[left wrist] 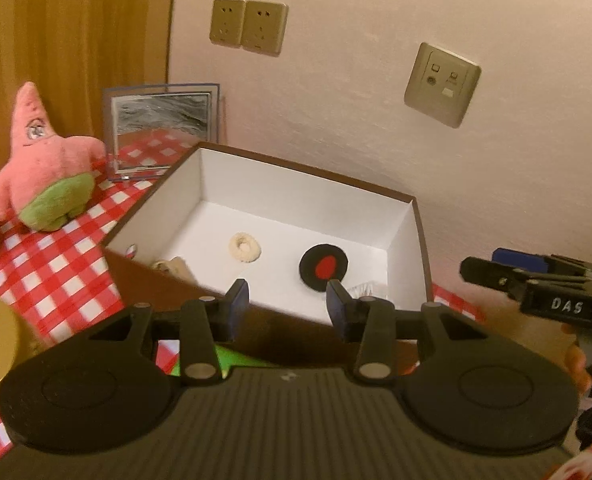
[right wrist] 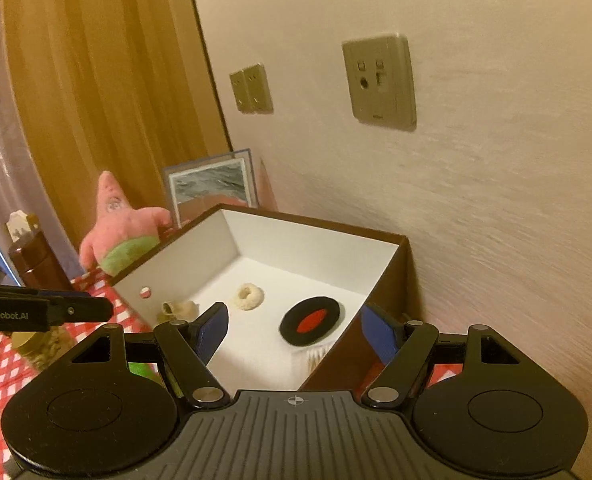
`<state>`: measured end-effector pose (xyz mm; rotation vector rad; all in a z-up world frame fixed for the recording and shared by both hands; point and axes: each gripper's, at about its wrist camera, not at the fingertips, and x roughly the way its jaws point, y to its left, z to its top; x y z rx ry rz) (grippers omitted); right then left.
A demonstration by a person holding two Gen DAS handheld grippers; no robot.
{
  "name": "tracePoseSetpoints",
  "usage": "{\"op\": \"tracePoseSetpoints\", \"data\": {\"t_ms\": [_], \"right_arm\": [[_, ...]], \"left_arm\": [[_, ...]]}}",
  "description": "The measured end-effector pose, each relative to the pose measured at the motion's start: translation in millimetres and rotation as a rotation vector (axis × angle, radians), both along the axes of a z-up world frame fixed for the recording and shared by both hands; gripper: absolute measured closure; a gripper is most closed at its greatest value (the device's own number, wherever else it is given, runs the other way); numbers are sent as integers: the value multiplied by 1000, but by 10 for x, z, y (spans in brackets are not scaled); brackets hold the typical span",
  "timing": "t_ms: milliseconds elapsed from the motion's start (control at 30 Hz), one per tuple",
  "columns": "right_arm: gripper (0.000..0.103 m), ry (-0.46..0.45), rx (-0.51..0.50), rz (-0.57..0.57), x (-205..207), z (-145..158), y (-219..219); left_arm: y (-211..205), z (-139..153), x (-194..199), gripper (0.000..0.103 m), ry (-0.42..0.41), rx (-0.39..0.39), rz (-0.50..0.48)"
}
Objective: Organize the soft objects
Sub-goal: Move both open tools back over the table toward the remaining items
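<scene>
Your left gripper [left wrist: 288,304] hangs over the near wall of the brown box [left wrist: 415,216], its fingers spread apart and holding nothing. Inside the box, on the white floor, the cream ring [left wrist: 245,248] lies just beyond your left finger, and the black pad with the red spot [left wrist: 323,267] sits just beyond your right finger, almost touching its tip in this view. A beige soft thing [left wrist: 172,267] rests in the near left corner. The pink star plush [left wrist: 42,164] stands outside the box, well to the left on the red checked cloth [left wrist: 56,276], near the framed picture [left wrist: 162,130] leaning at the wall. Your right gripper [right wrist: 296,332] is also wide open and empty, straddling the right wall of the box: one finger inside, one outside. From there the black pad [right wrist: 309,320] lies between the fingers, the cream ring [right wrist: 248,297] a little farther, the plush [right wrist: 124,228] past the far left wall.
</scene>
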<state>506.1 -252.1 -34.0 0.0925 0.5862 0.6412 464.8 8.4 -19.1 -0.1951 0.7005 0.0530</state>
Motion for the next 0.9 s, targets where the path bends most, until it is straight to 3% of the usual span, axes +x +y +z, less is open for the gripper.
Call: {"op": "tracePoseSetpoints", "data": {"t_ms": [433,633,900], "right_arm": [[29,1,-9,101,-922,67,87],[29,47,-58,187,-1234,-125,312],[30,187,-99,299,-1442,-540,640]], "left_arm": [[351,52,-1249,64,17,38,81],[583,-4,-1765,64,53,44,168],[640,-263,-2201,64,129,29,234]]}}
